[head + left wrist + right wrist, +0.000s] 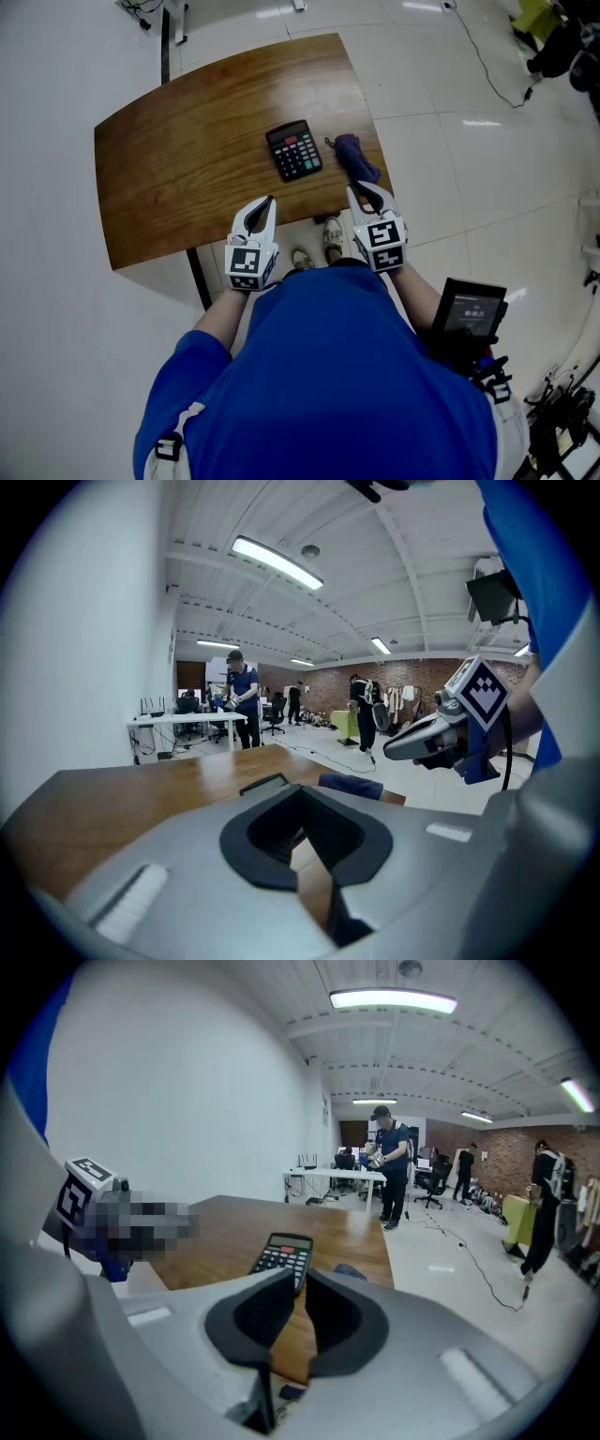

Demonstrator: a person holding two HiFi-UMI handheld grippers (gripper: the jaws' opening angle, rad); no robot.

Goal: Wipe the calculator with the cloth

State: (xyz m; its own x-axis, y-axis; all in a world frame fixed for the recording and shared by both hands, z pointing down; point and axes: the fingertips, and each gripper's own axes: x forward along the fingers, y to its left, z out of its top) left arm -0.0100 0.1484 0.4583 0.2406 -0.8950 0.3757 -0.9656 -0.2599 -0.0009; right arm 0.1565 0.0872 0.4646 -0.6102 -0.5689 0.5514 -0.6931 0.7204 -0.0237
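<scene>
A black calculator (294, 150) lies on the wooden table (187, 159), near its front right part. A dark blue cloth (354, 157) lies crumpled just right of it, by the table's right edge. My left gripper (266, 202) hangs at the table's front edge, below and left of the calculator, shut and empty. My right gripper (362, 191) hovers at the front edge just below the cloth, its jaws a narrow gap apart with nothing between them. The right gripper view shows the calculator (282, 1254) and a bit of cloth (349, 1270) beyond the jaws.
The person's shoes (315, 249) show on the floor under the table's front edge. A black device (469, 314) hangs at the person's right hip. Cables run over the floor at the far right. People and desks stand far off in the room.
</scene>
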